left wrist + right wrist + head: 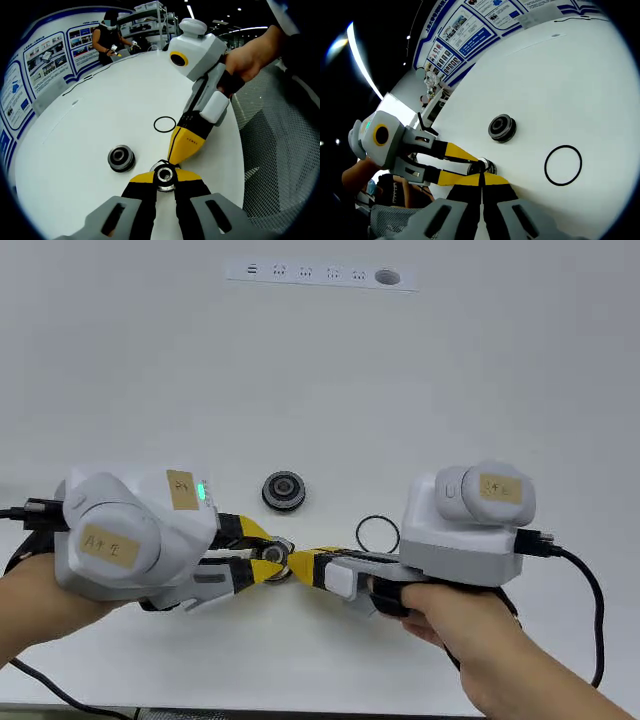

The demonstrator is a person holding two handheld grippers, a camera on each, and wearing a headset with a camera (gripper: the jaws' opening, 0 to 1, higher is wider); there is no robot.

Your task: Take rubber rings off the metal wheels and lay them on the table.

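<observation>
1. Left hand-held gripper (164,182): the jaws are closed on a metal wheel (165,174) and grip it by its sides. The wheel is held near the front edge of the surface (150,370), about midway along that edge. Whether it rests on the surface or hangs just above it cannot be told.
2. Right hand-held gripper (481,175): the jaws are drawn together with only a thin dark line between them. The tips touch the rim of the held wheel from the side opposite the left hand-held gripper. Whether they pinch the rubber on that rim cannot be told.
3. Step in hand, as judged: stripping the rubber ring from the held wheel. One hand-held gripper steadies the wheel while the other works at its edge.
4. Next move, as judged: the right jaws need a firm bite on the rubber alone. They must then pull it outward and over the rim, while the left jaws hold the wheel against turning or slipping.
5. Loose ring (378,534): it lies flat on the surface, near the right hand-held gripper, on the side toward the far edge.
6. Second wheel (284,490): it lies flat beyond the jaw tips, apart from the loose ring. Its dark outer band suggests that its rubber is in place.
</observation>
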